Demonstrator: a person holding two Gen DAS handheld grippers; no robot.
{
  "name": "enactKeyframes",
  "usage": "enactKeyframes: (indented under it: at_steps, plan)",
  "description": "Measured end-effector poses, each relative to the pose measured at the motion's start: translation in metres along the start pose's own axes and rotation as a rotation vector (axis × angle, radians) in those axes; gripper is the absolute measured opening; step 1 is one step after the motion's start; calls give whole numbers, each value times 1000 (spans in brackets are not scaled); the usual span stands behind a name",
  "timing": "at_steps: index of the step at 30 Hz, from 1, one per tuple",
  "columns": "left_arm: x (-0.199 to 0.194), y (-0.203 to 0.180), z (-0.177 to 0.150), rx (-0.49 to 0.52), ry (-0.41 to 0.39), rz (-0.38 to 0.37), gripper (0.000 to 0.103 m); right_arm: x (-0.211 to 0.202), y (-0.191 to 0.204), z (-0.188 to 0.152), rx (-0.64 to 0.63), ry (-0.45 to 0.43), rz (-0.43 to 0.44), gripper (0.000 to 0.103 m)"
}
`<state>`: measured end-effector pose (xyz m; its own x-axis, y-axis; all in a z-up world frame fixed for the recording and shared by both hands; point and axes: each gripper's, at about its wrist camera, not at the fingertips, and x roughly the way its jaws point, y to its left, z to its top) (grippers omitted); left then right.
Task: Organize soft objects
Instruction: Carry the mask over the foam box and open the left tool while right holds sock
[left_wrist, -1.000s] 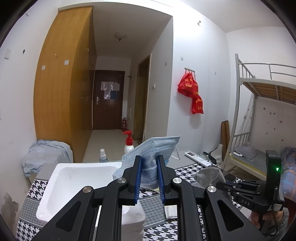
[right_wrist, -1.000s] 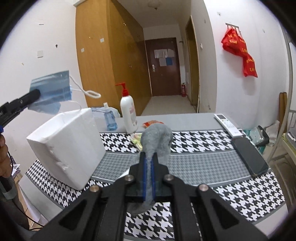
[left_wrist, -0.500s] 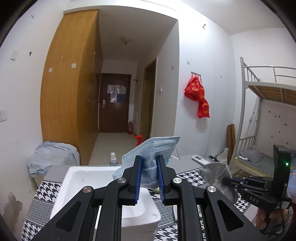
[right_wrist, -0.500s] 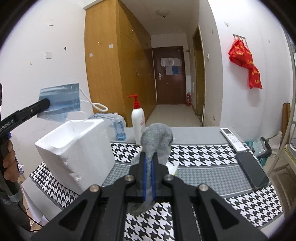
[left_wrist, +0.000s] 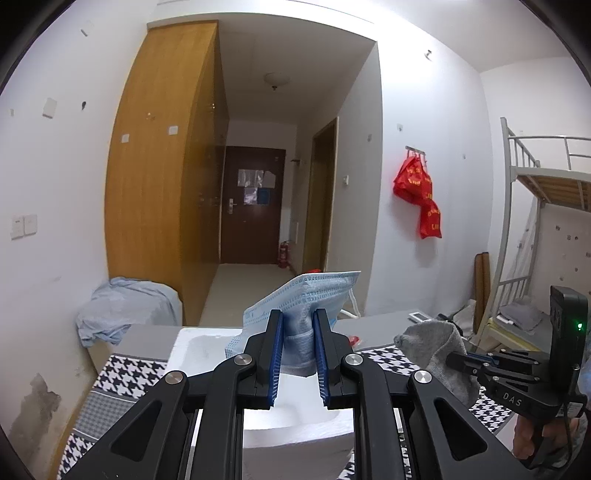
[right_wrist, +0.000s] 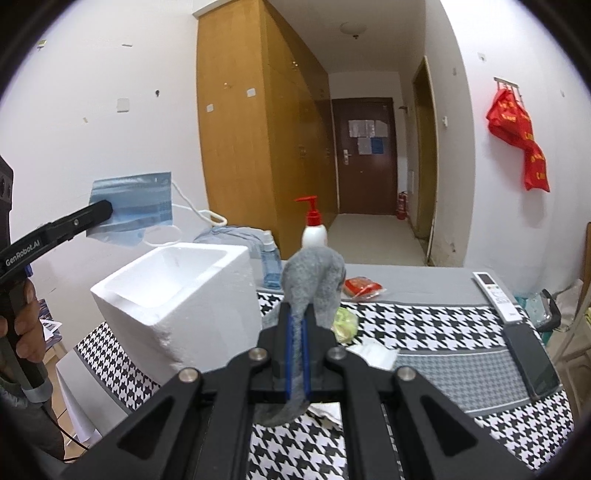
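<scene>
My left gripper (left_wrist: 297, 319) is shut on a blue face mask (left_wrist: 312, 291), held in the air over the open white foam box (left_wrist: 207, 347). In the right wrist view that mask (right_wrist: 136, 206) hangs up and to the left of the foam box (right_wrist: 177, 291), its white ear loops dangling. A grey sock (right_wrist: 314, 280) is pinched in my right gripper (right_wrist: 297, 312), which is shut on it above the houndstooth tablecloth (right_wrist: 424, 328), to the right of the box. The left wrist view has the sock (left_wrist: 436, 343) and right gripper (left_wrist: 452, 360) at lower right.
A pump bottle (right_wrist: 314, 230) and a blue spray bottle (right_wrist: 271, 266) stand behind the box. A red packet (right_wrist: 364, 286), a green wrapper (right_wrist: 345, 321), white paper (right_wrist: 373, 352), a remote (right_wrist: 495, 293) and a phone (right_wrist: 532, 363) lie on the cloth. A blue cloth heap (left_wrist: 125, 310) sits at far left.
Both grippers have moved left across the table, each still holding its item. The foam box now sits more directly under the mask, and the sock has come closer to the box.
</scene>
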<state>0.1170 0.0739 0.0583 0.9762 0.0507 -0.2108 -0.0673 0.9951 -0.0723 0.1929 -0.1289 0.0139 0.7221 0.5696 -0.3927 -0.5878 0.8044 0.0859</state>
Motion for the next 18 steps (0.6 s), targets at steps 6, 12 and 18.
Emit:
enactKeyframes:
  at_steps: [6, 12, 18]
  plan:
    - [0, 8, -1, -11, 6, 33, 18, 7, 6, 2, -9, 5, 31, 6]
    - [10, 12, -3, -10, 34, 50, 18, 11, 6, 2, -9, 10, 37, 6]
    - [24, 21, -9, -26, 83, 75, 18, 15, 7, 2, -11, 22, 23, 6]
